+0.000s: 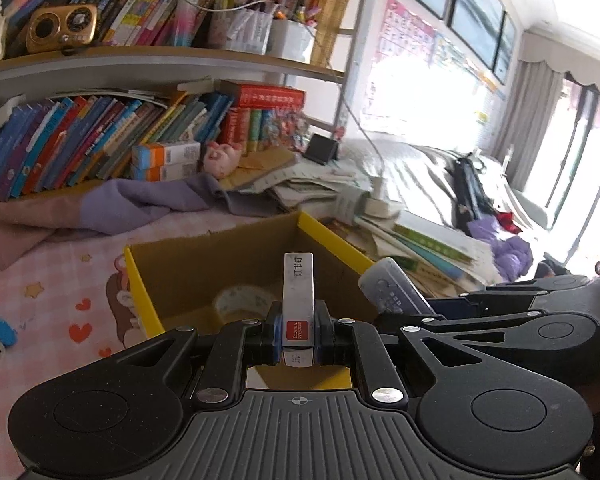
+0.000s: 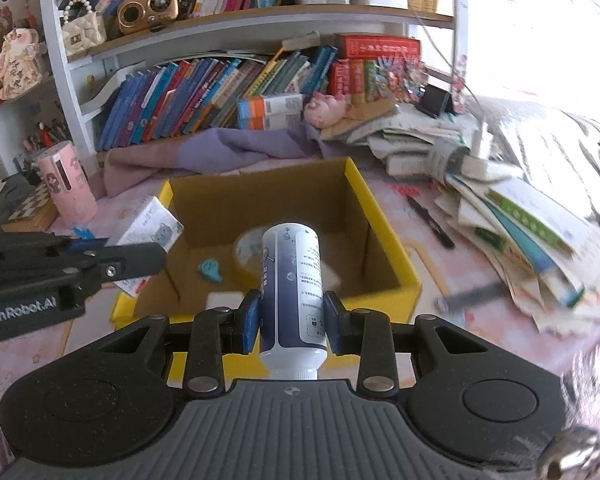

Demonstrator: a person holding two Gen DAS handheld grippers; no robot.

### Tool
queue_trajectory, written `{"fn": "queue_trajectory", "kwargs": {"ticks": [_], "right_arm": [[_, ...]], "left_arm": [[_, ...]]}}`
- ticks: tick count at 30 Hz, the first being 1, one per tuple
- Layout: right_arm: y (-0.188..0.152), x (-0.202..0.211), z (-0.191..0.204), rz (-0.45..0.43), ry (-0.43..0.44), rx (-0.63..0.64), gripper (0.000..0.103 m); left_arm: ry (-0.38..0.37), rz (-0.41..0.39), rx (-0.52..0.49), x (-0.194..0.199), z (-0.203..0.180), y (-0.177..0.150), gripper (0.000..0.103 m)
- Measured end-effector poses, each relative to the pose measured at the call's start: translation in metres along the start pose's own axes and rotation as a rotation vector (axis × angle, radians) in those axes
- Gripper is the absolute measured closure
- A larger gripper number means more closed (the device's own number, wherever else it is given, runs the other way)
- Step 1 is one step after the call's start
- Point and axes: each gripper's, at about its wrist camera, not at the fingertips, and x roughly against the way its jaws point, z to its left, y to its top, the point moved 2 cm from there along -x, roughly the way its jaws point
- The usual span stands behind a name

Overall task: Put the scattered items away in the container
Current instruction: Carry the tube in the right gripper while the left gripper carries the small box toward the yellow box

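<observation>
My left gripper is shut on a slim grey staple box with a red label. It is held over the near side of the cardboard container with yellow rims. My right gripper is shut on a white and dark-blue bottle, also above the near edge of the container. Inside lie a tape roll, a small teal item and a white block. The left gripper's arm reaches in from the left, beside the container's left wall.
A black pen lies on the pink tablecloth right of the container. Beyond it is a sliding heap of books and papers. A pink cylinder and a chessboard stand at the left. Purple cloth and bookshelves are behind.
</observation>
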Motion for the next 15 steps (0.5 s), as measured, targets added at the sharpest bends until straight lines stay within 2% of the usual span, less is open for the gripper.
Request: {"fn": "queue_trajectory", "kwargs": {"ticks": [8, 15], "right_arm": [[0.038, -0.048, -0.019, 0.009, 0.085, 0.08, 0.072], [0.056, -0.103, -0.014, 0.09, 0.163, 0.165, 0.072]], "left_arm": [[0.131, 0.035, 0.024, -0.039, 0.002, 0.006, 0.09], [0.205, 0.128, 0.032, -0.074, 0.004, -0.005, 0.09]]}}
